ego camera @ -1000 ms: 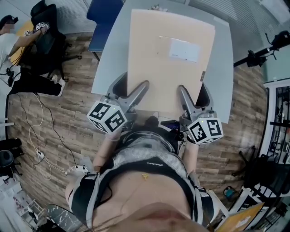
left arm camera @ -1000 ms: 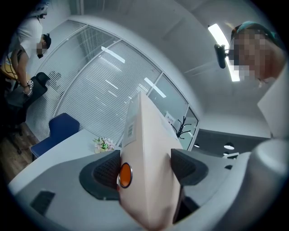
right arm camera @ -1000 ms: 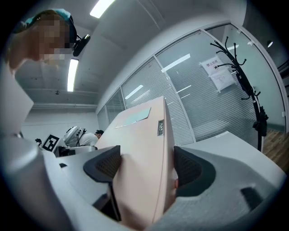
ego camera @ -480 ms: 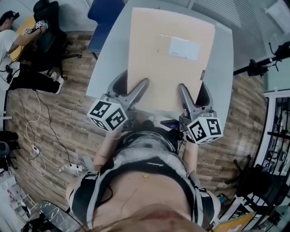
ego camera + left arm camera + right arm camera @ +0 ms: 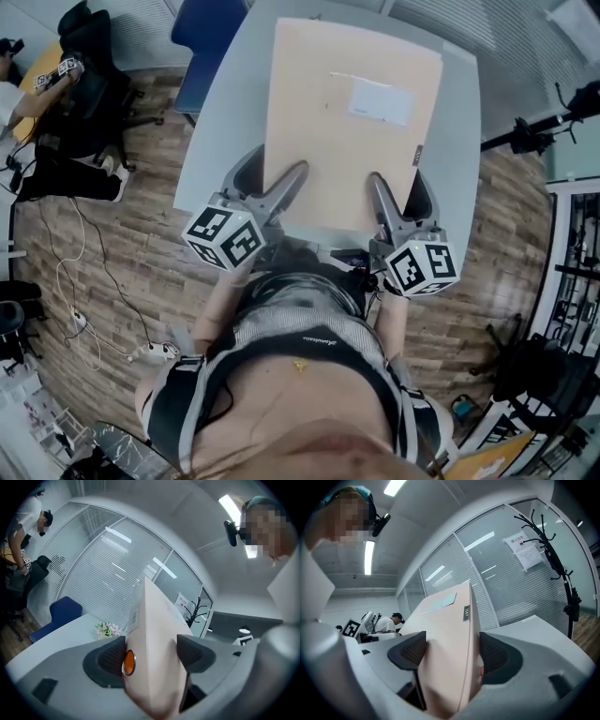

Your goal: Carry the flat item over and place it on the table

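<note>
A flat tan cardboard box (image 5: 352, 122) with a white label is held level above the pale grey table (image 5: 217, 141). My left gripper (image 5: 274, 192) is shut on its near left edge, and my right gripper (image 5: 398, 202) is shut on its near right edge. In the left gripper view the box (image 5: 154, 653) fills the gap between the jaws. The right gripper view shows the same box (image 5: 450, 663) clamped between the black pads, with a small dark tag on its side. Whether the box touches the table cannot be told.
A blue chair (image 5: 202, 42) stands at the table's far left corner. A person sits at a black office chair (image 5: 89, 66) at the far left. Cables (image 5: 75, 281) trail over the wooden floor. A black stand (image 5: 534, 131) reaches in at right. Small flowers (image 5: 107, 630) sit on the table.
Both grippers and the box stay almost still. The table and floor have shifted slightly in view, and the person at the far left has slid toward the picture's edge.
</note>
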### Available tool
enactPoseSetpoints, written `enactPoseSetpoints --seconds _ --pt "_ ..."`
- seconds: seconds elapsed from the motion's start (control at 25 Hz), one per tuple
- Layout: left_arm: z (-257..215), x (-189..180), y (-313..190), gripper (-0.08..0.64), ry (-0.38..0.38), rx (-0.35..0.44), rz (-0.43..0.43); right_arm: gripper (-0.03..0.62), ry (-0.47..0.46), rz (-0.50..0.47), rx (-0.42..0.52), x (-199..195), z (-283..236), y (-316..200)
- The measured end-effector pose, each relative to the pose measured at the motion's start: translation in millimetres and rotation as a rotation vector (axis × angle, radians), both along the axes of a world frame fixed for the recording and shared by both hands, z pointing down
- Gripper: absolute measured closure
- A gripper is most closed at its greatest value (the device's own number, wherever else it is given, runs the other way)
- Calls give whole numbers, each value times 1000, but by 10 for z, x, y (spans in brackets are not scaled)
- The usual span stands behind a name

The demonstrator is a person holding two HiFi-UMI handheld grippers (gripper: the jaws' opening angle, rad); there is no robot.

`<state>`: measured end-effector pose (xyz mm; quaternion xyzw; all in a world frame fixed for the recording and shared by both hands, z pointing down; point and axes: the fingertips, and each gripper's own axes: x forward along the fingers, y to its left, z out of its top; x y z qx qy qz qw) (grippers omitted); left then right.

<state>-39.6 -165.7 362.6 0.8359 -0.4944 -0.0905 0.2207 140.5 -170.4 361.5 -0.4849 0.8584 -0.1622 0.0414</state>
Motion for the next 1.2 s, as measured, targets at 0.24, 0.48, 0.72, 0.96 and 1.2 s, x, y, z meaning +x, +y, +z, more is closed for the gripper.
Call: enactPoseSetpoints --seconds 0.24,0.48,0.72,0.96,1.2 --pt "-18 12 -216 222 -6 -10 61 249 -2 63 -16 13 -11 -104" --pt "21 29 -295 222 3 -31 91 250 -6 94 -24 40 25 -133" --pt "86 -26 -337 225 4 -46 101 252 6 105 -41 -18 79 -152" --pt "91 -50 -329 225 8 -45 96 252 11 100 -38 -36 84 -155" --pt "115 -65 -331 225 13 -49 91 252 20 91 -40 -55 95 -175"
